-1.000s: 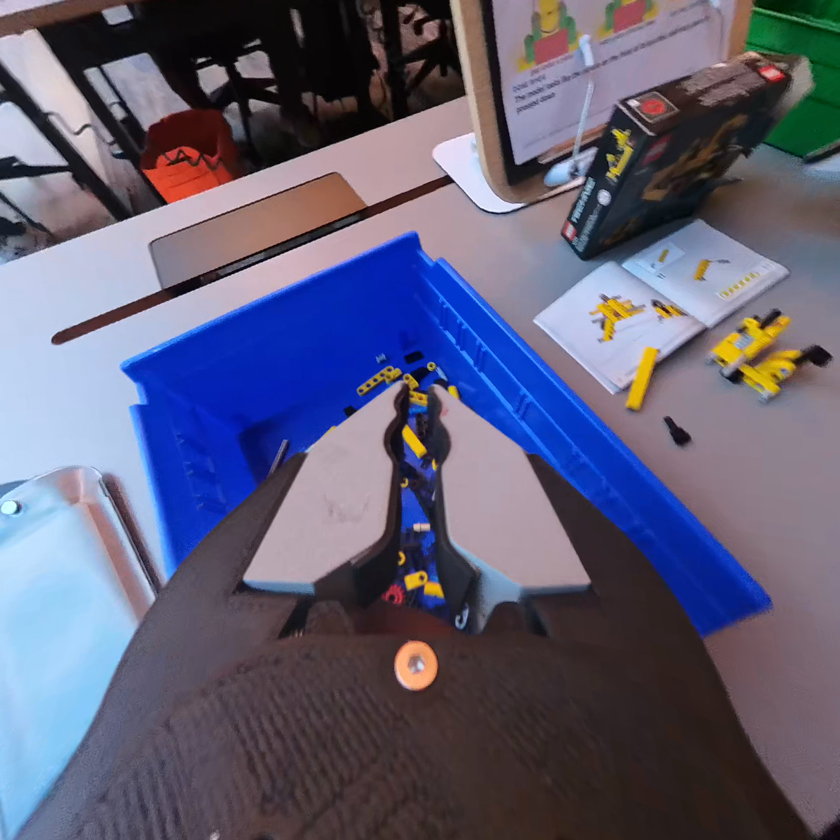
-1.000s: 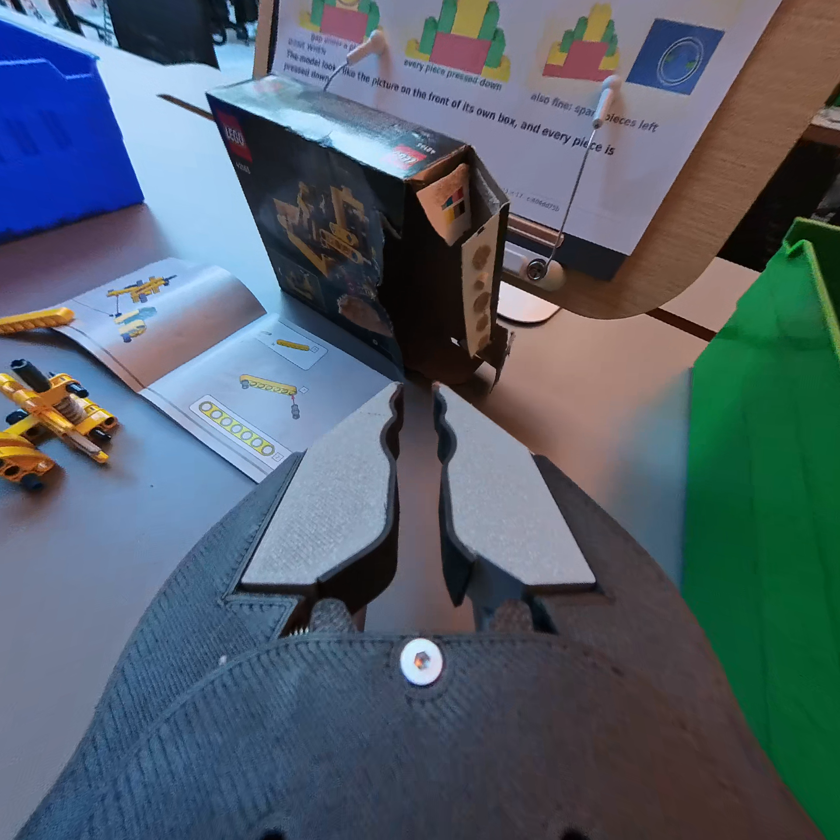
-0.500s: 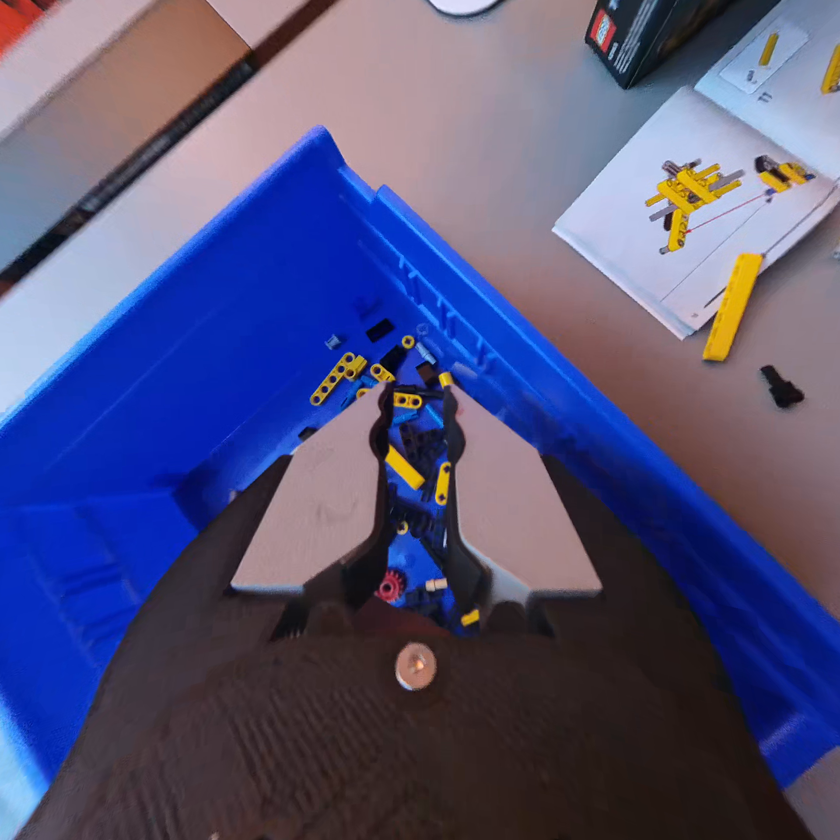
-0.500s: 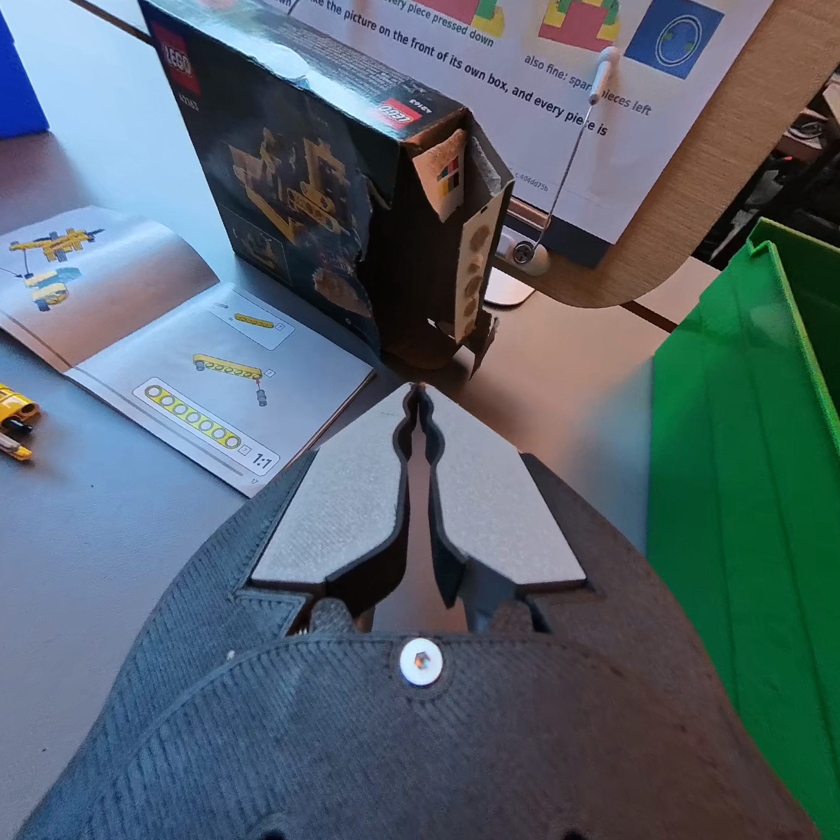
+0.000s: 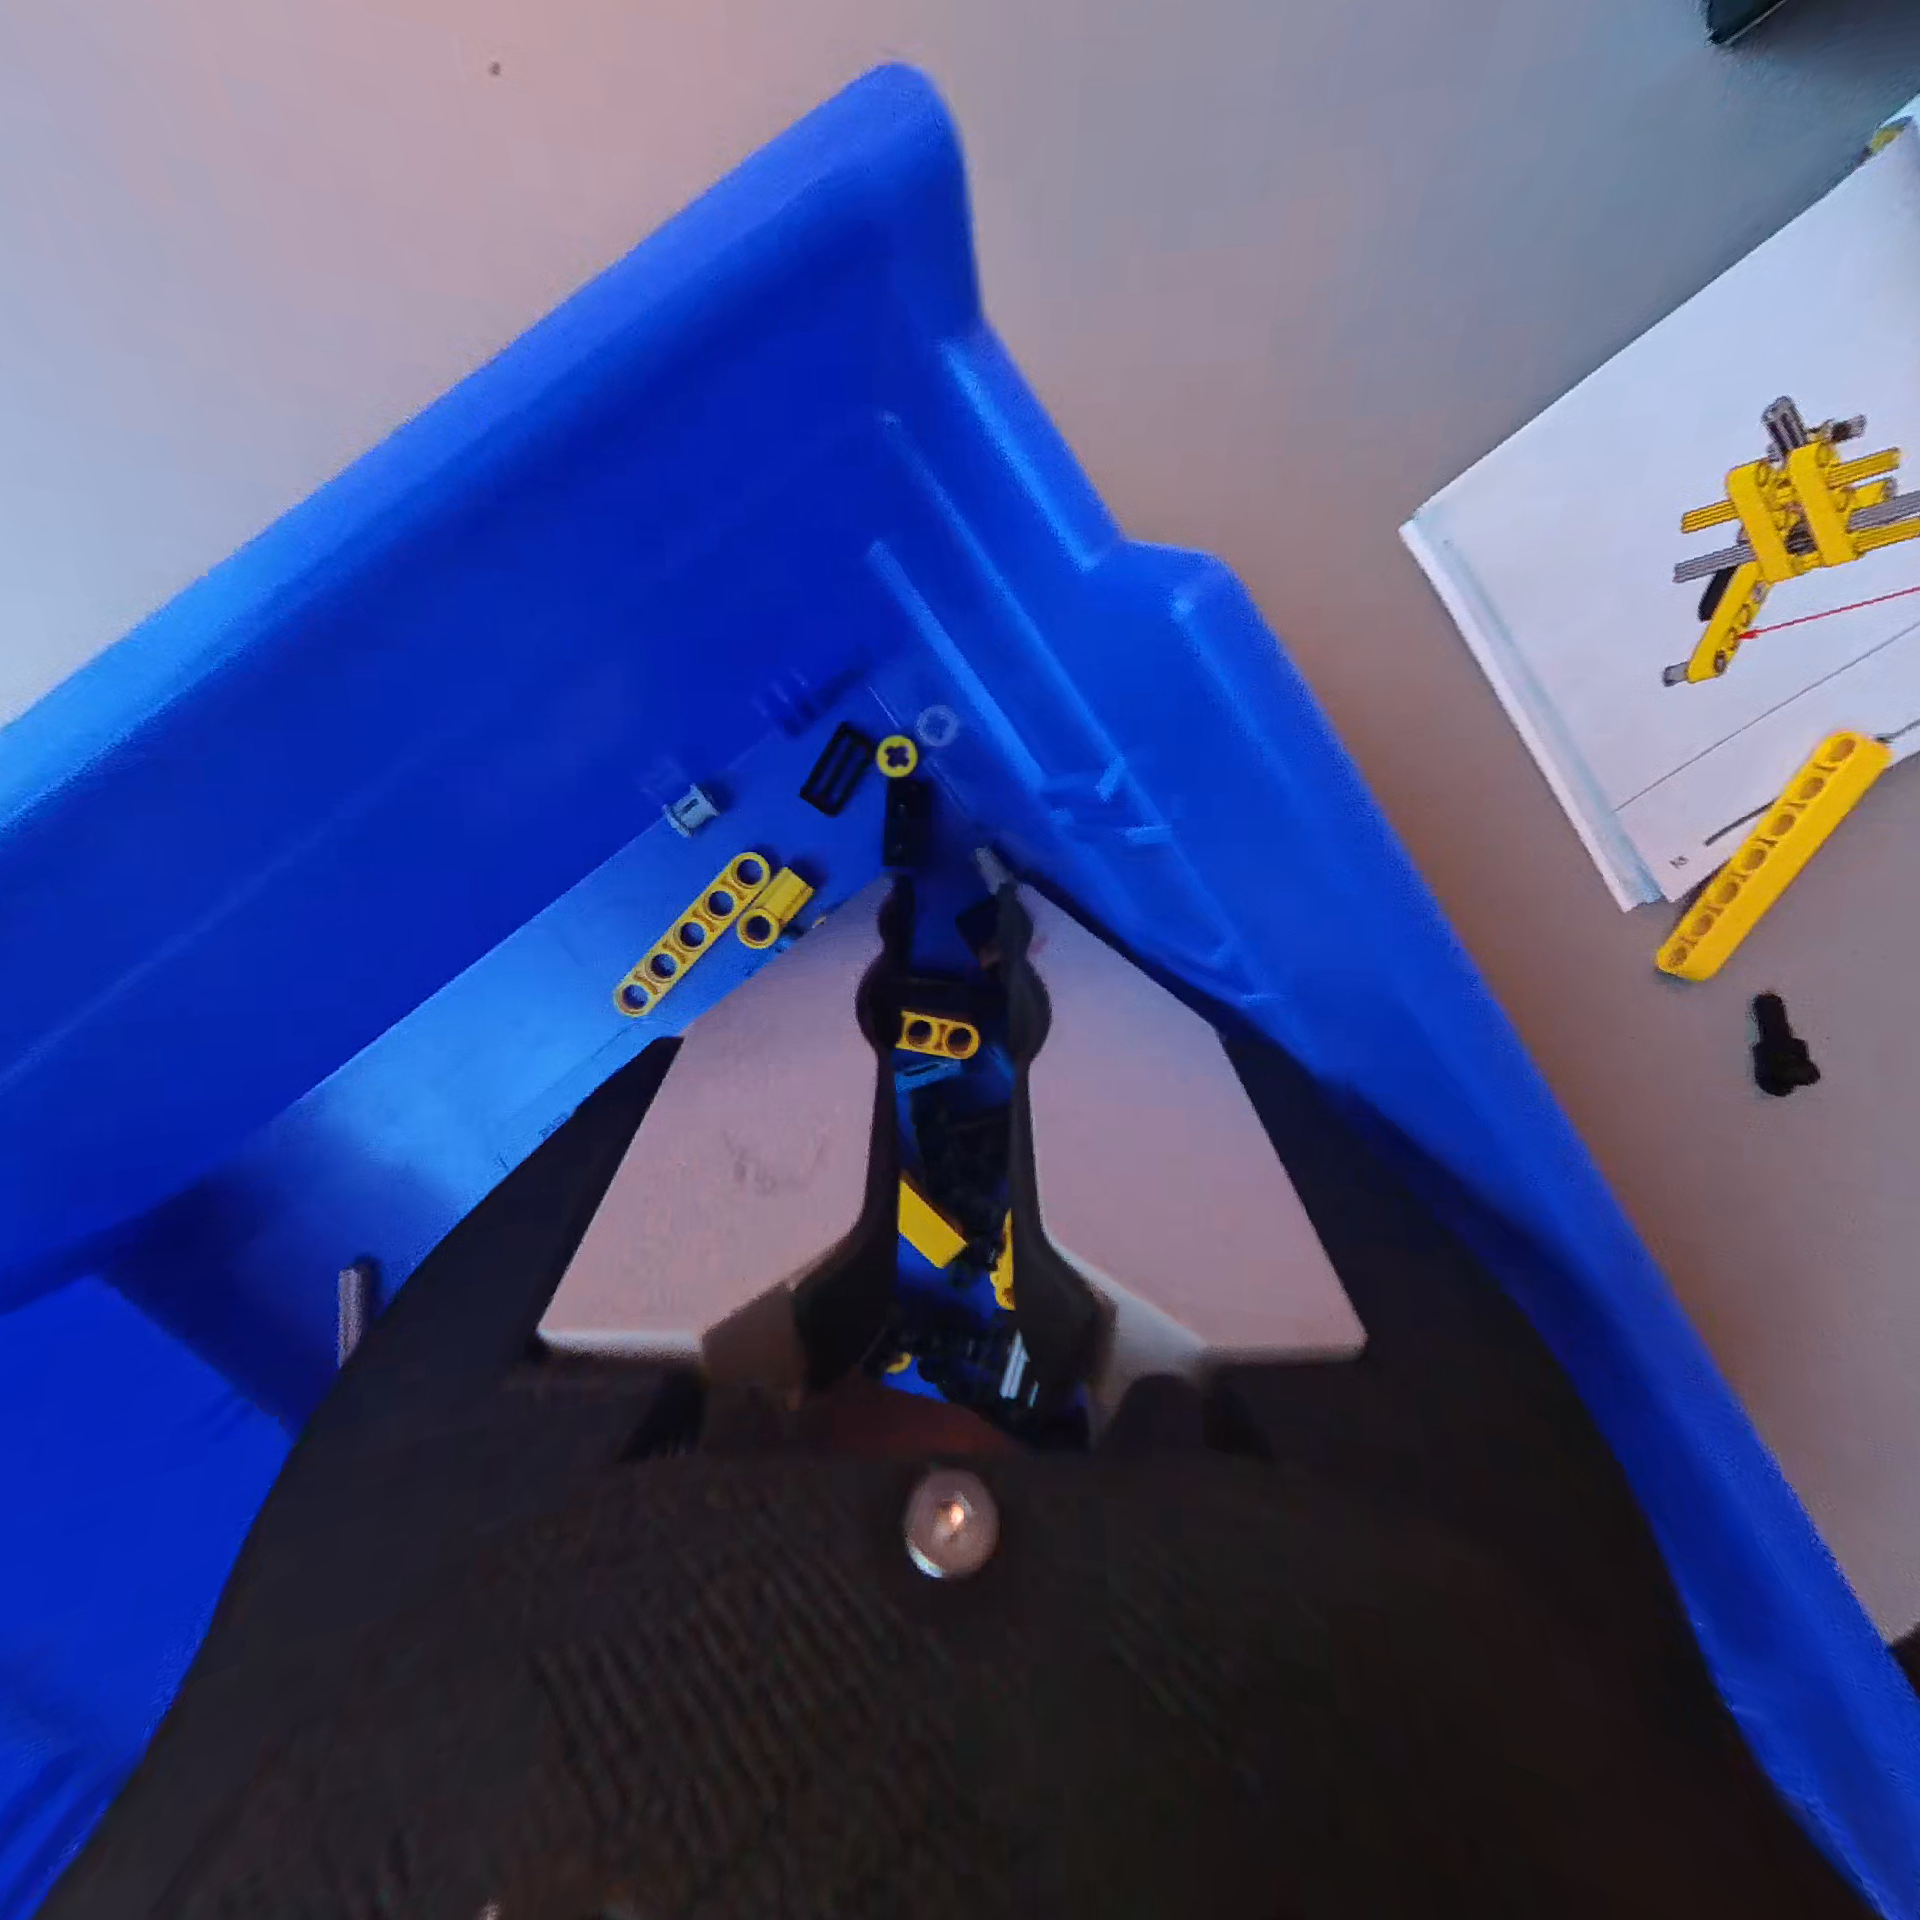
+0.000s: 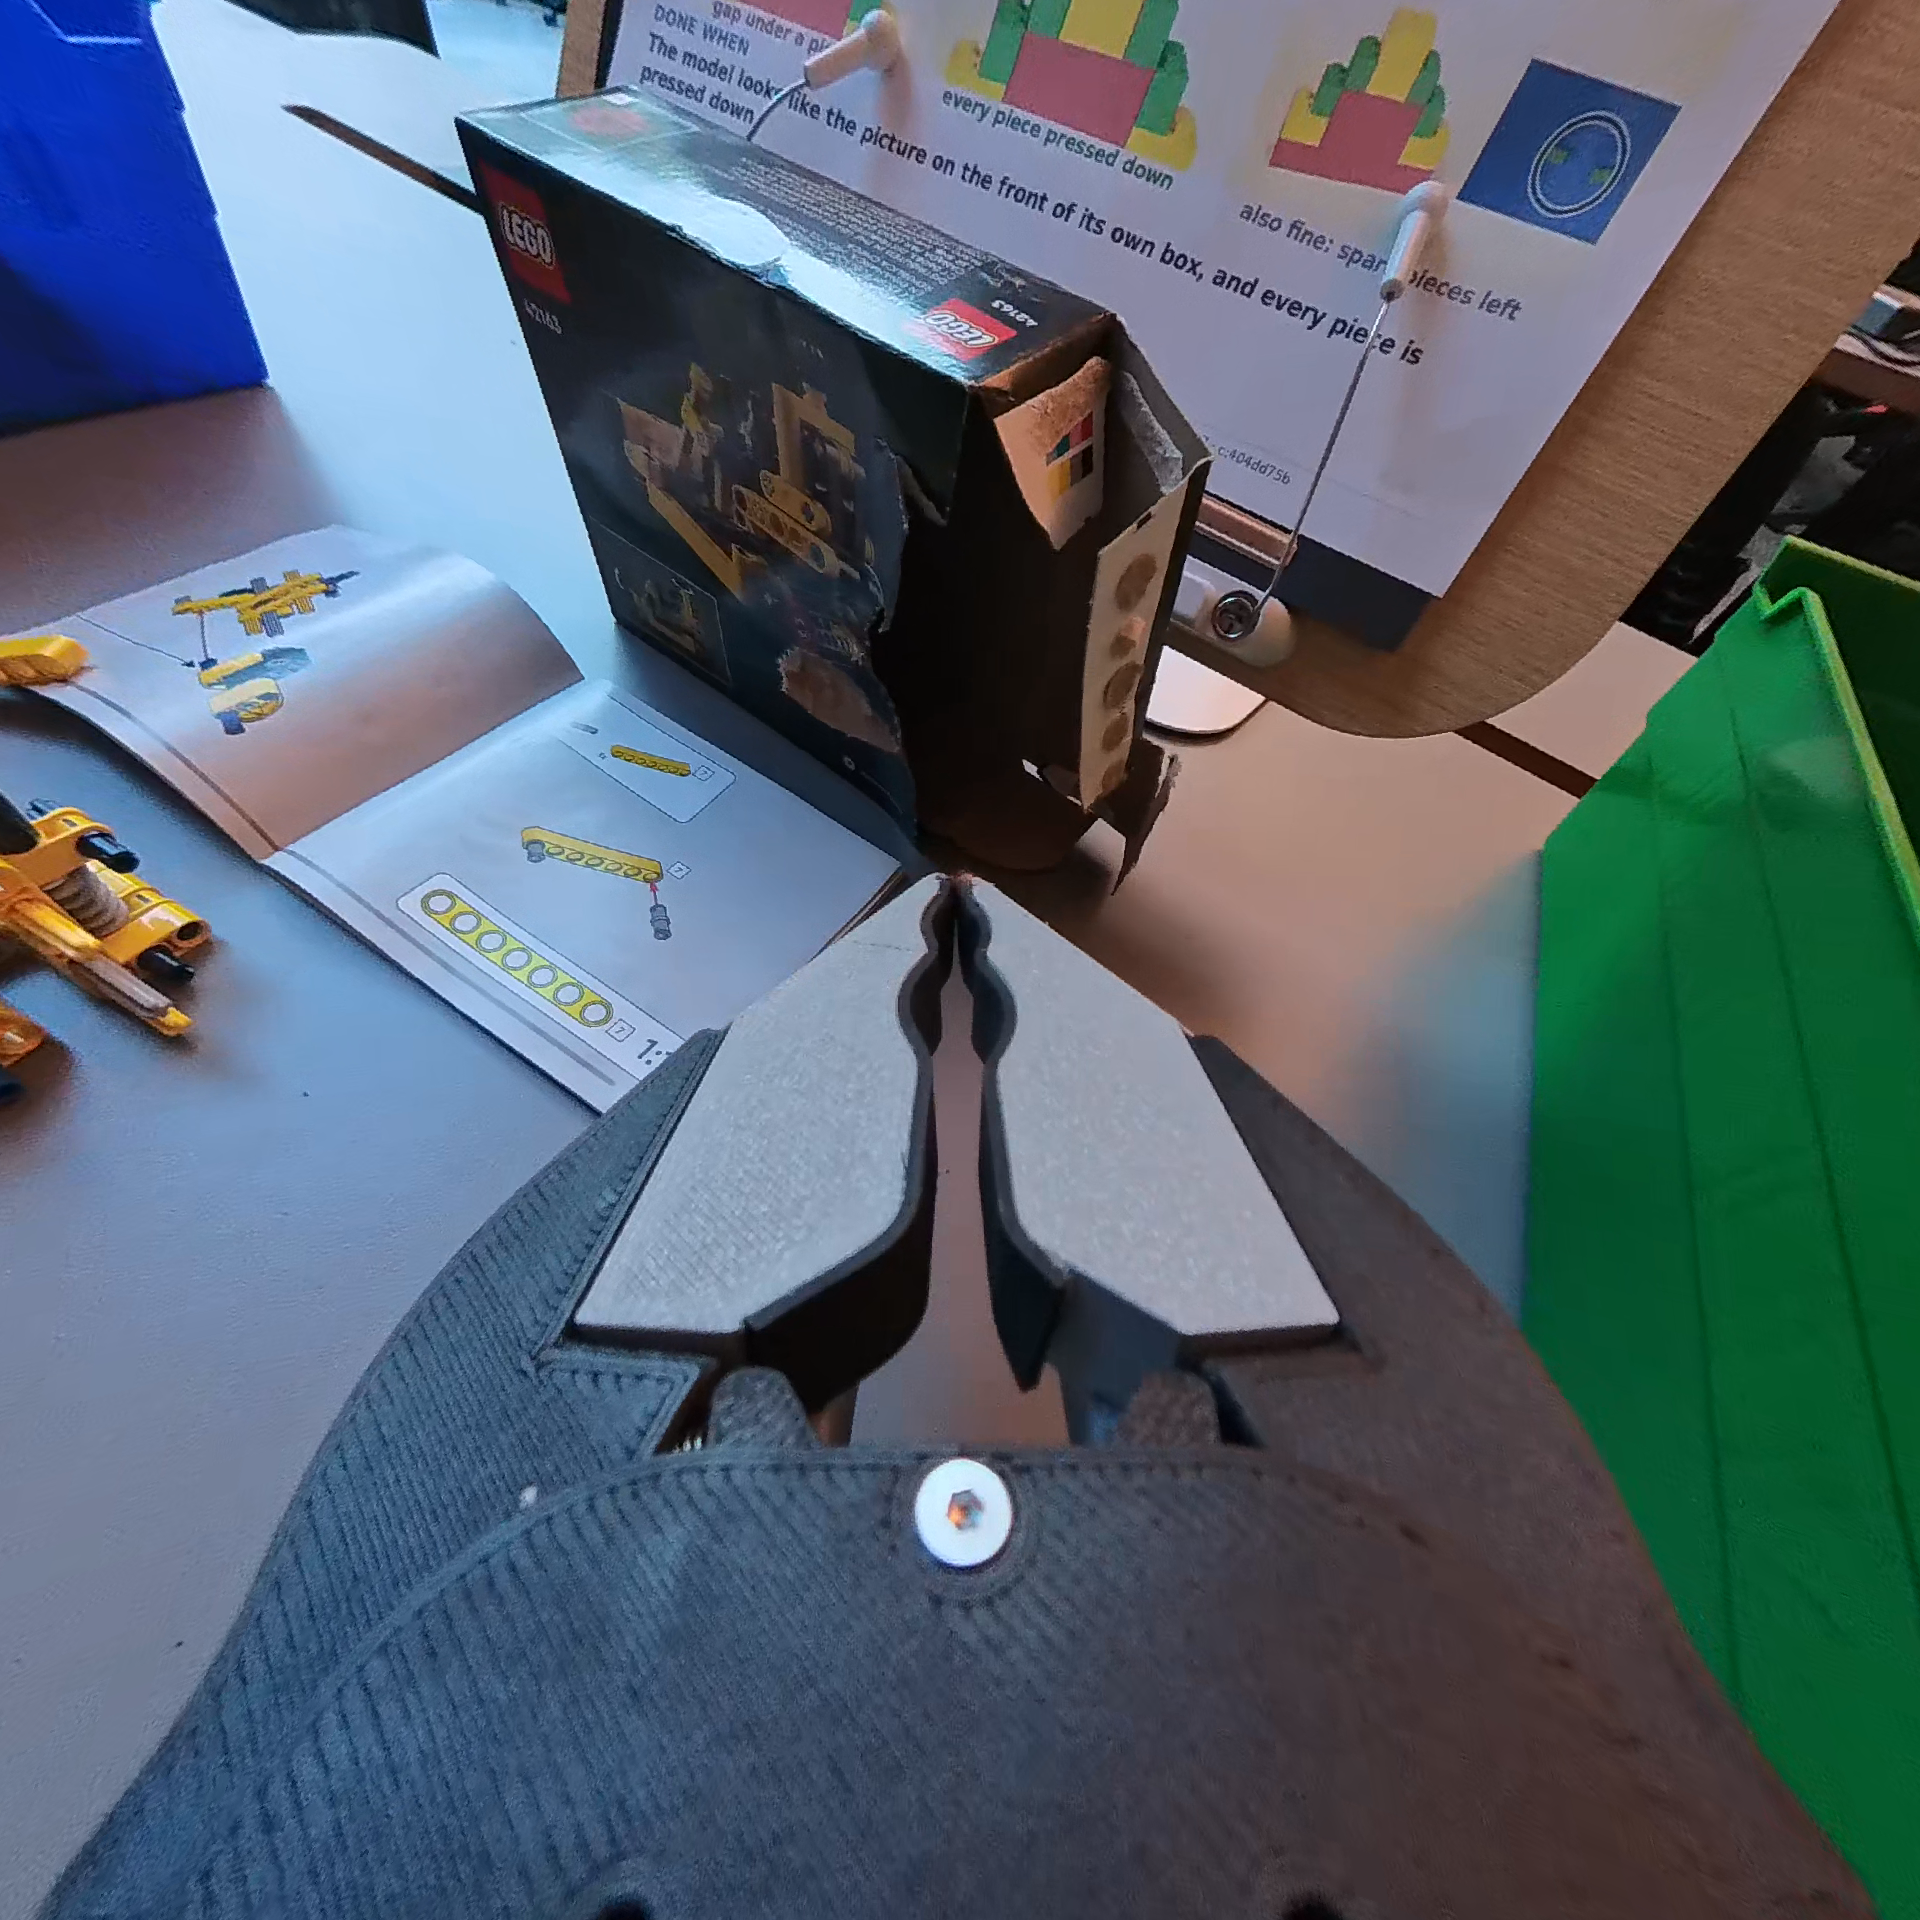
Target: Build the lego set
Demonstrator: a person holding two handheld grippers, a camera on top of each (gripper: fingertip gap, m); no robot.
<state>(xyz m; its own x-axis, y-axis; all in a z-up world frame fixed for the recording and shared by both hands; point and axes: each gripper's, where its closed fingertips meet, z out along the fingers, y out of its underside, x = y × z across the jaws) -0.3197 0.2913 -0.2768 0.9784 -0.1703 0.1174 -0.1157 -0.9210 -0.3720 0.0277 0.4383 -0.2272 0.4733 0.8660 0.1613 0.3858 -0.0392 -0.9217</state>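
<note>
The left gripper (image 5: 951, 894) points down into a deep blue plastic bin (image 5: 582, 540), its two dark fingers set slightly apart with nothing between them, tips close to the bin's far corner. Loose construction pieces lie on the bin floor: a flat yellow beam with a row of holes (image 5: 691, 933) beside a short yellow connector (image 5: 774, 900) near the back wall, a small yellow two-hole piece (image 5: 938, 1034) showing in the gap between the fingers, and a heap of black pieces under the gripper, too blurred to sort. Outside the bin, on the grey tabletop (image 5: 1299, 260) toward its right edge, a long yellow holed beam (image 5: 1772, 855) lies against the open white instruction booklet (image 5: 1662, 623), with a small black pin (image 5: 1779, 1057) just beside it. The right gripper (image 6: 954, 896) hovers over the table with its grey fingers closed tip to tip on nothing, near the torn dark cardboard set box (image 6: 810, 499); a partly built yellow model (image 6: 88, 914) sits by the left edge and a green plastic bin (image 6: 1725, 1039) stands at the right. The likely trouble is in the picking: the pieces are small and crowded, so the fingers may pinch two at once, or nudge the wanted one into the corner where the bin walls block the fingertips.
</note>
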